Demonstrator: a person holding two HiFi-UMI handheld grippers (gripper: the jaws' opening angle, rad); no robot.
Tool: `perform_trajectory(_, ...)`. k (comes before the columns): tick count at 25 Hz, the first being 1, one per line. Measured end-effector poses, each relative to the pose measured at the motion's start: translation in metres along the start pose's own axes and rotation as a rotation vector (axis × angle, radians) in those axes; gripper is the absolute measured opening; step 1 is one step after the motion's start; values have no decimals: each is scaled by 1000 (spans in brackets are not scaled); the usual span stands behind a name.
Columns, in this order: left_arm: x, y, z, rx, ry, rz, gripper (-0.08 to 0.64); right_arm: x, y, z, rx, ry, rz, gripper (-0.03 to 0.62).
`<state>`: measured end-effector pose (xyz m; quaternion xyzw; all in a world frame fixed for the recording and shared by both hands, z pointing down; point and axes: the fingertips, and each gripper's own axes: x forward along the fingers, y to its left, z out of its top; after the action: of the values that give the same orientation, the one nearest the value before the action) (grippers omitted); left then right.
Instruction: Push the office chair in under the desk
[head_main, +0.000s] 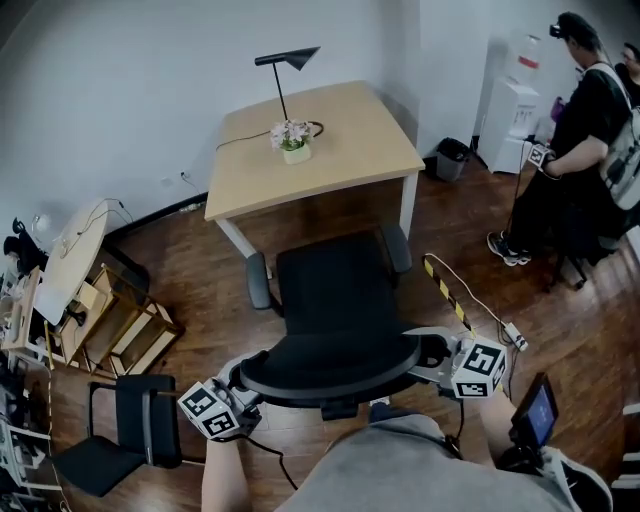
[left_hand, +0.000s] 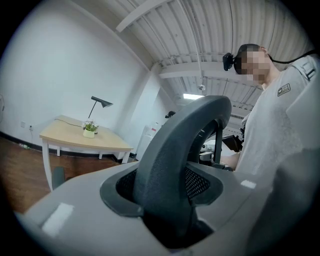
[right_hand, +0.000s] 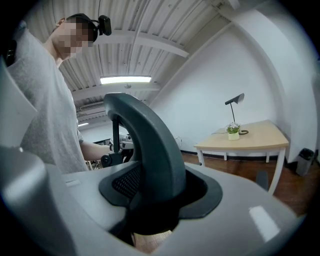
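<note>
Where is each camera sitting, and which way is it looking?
Head view: on the person's head, looking steeply down at the office chair and desk; shows the person's shirt, the left gripper and right gripper.
Left gripper view: on the left gripper, looking along its jaws clamped on the chair's backrest; the shirt shows at right.
Right gripper view: on the right gripper, jaws clamped on the same backrest; the shirt shows at left.
Shared: both gripper views see the backrest, desk, lamp and flowerpot.

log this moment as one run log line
left tongs: shut on chair back | right tongs: shut on chair back | office chair: facing desk, seat not yet under it
</note>
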<state>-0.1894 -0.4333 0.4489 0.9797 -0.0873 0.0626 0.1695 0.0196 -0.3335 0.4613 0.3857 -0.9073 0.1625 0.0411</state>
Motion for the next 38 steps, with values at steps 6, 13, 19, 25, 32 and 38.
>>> perform_trajectory(6, 25, 47, 22, -10, 3, 7, 212, 25, -48, 21, 10, 0, 4, 224)
perform_trajectory(13, 49, 87, 41, -9, -1, 18, 212, 46, -92, 40, 6, -7, 30, 224)
perform_trajectory(19, 62, 116, 53, -11, 3, 20, 213, 61, -118, 51, 4, -12, 32, 222)
perform_trajectory(25, 71, 145, 63, -5, 5, -5, 212, 80, -138, 59, 4, -23, 15, 223)
perform_trajectory(32, 77, 174, 70, -9, 18, -45, 206, 102, -158, 65, 19, -22, -3, 223)
perform_trajectory(38, 88, 209, 85, -11, 26, -68, 206, 124, -182, 77, 21, -24, -26, 224)
